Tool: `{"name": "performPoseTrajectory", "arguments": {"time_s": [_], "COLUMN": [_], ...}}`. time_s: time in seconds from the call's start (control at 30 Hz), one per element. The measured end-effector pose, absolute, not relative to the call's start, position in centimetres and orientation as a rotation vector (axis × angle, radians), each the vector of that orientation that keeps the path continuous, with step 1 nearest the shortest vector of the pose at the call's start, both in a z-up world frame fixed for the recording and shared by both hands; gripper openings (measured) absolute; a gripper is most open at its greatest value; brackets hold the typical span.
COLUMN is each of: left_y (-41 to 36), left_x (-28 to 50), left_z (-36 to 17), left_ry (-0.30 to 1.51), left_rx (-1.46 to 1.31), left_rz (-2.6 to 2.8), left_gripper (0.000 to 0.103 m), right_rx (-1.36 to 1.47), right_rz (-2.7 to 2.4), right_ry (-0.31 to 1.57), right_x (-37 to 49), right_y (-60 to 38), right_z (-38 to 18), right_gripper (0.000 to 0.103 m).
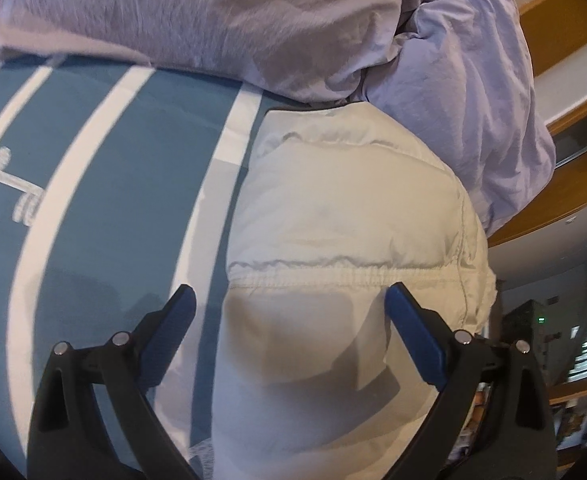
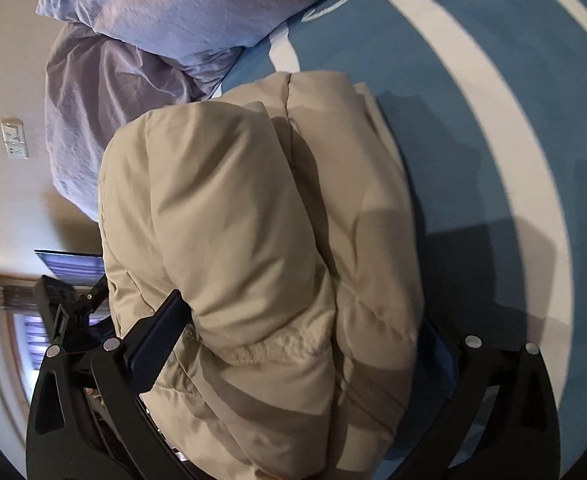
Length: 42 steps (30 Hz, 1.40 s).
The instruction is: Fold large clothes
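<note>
A cream puffer jacket lies folded on a teal bed cover with white stripes. My left gripper is open, its blue pads hovering just above the jacket's elastic hem, holding nothing. In the right wrist view the same jacket is a thick folded bundle. My right gripper is wide open around the bundle's near end; the left finger presses against the fabric and the right finger is mostly hidden behind the jacket.
A lilac duvet is bunched at the head of the bed, also in the right wrist view. The bed's edge runs beside the jacket, with wooden trim and room clutter beyond. A wall socket is at left.
</note>
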<state>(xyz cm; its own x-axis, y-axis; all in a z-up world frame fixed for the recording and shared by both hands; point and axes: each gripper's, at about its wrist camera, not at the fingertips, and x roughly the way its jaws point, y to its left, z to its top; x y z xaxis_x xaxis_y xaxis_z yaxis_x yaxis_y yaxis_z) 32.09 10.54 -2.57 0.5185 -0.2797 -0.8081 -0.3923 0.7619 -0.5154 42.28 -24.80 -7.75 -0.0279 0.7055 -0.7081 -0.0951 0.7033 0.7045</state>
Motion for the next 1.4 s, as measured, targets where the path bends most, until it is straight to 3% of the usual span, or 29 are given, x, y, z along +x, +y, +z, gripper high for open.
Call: {"name": "performPoseTrajectory", "arguments": {"time_s": [0.4,0.53,0.7,0.77,0.93,1.3,1.4], "left_y": [12.3,12.2,12.8,13.3,15.5,20.1,20.4], "left_x": [32.3,32.2,32.3,32.4,33.1,34.8,35.0], "left_z": [-7.7,-7.7,-6.7,-6.1,-4.1,-3.5,-4.3], "left_ry": [1.033,1.012,0.991,0.976,0.933,0.907,0.916], "left_rx": [-1.113,-1.152,-1.18,-1.183,-1.164,-1.114,-1.103], "left_rz": [-0.07,-0.082,-0.085,-0.073,-0.047,0.07,0.091], "left_gripper": [0.099,0.095,0.078,0.074,0.072,0.072,0.077], "right_rx": [0.651,0.675,0.729,0.748,0.759,0.714,0.678], "right_rz": [0.818,0.842,0.887,0.908,0.957,0.913,0.848], "right_ry": [1.482,1.464,1.437,1.421,1.391,1.394,1.411], "right_x": [43.1,43.1,43.2,43.6,44.6,46.2,46.3], "right_y": [-24.5,-24.3,-24.2,-23.7,-20.9,-15.5,-15.5], "right_z": [-9.3,-9.5,-9.2,-8.8,-7.5,-7.1,-7.5], "right_gripper": [0.102,0.1,0.082,0.07,0.06,0.06,0.072]}}
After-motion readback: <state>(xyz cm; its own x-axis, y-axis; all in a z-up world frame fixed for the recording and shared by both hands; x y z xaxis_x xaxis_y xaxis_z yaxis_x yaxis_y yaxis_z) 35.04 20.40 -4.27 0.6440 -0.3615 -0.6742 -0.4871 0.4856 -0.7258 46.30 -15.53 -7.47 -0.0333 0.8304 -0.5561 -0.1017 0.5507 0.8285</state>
